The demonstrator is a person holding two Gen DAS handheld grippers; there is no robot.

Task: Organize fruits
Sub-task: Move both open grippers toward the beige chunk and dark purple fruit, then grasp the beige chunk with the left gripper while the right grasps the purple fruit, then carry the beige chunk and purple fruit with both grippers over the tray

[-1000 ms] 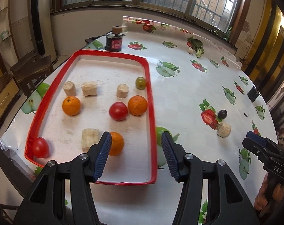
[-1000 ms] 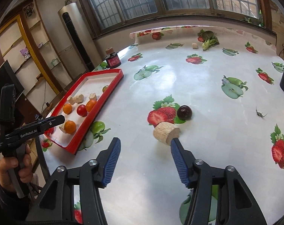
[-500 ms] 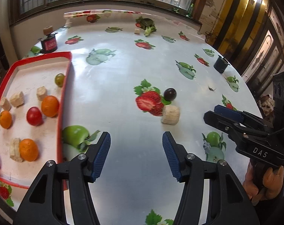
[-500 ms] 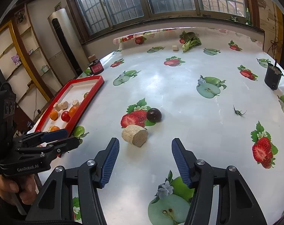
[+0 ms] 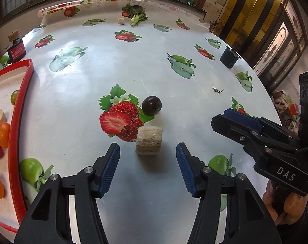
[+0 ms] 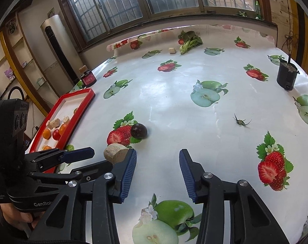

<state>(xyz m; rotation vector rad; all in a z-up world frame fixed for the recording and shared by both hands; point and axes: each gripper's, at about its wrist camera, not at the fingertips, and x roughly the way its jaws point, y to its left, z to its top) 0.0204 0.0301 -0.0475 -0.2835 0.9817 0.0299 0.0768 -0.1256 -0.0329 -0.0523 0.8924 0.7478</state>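
A beige stubby chunk (image 5: 149, 140) lies on the fruit-print tablecloth, just ahead of my open left gripper (image 5: 147, 156) and between the lines of its fingers. A dark plum (image 5: 151, 105) sits just beyond it. The red tray (image 5: 13, 126) at the left holds oranges, red tomatoes, a green fruit and beige chunks. My right gripper (image 6: 158, 163) is open and empty; it also shows at the right in the left wrist view (image 5: 235, 120). In the right wrist view the chunk (image 6: 115, 155) and the plum (image 6: 139, 131) lie left of its fingers, next to the left gripper (image 6: 80, 158).
A dark jar with a cork lid (image 5: 15, 47) stands behind the tray. A black cup (image 5: 228, 58) stands at the far right. Leafy greens (image 5: 136, 14) and a small beige cube (image 5: 120, 21) lie at the far edge. A small stem (image 5: 217, 90) lies right of the plum.
My left gripper has swung right from over the tray and closed in on the beige chunk. My right gripper has shifted right, so the chunk and plum now lie to its left.
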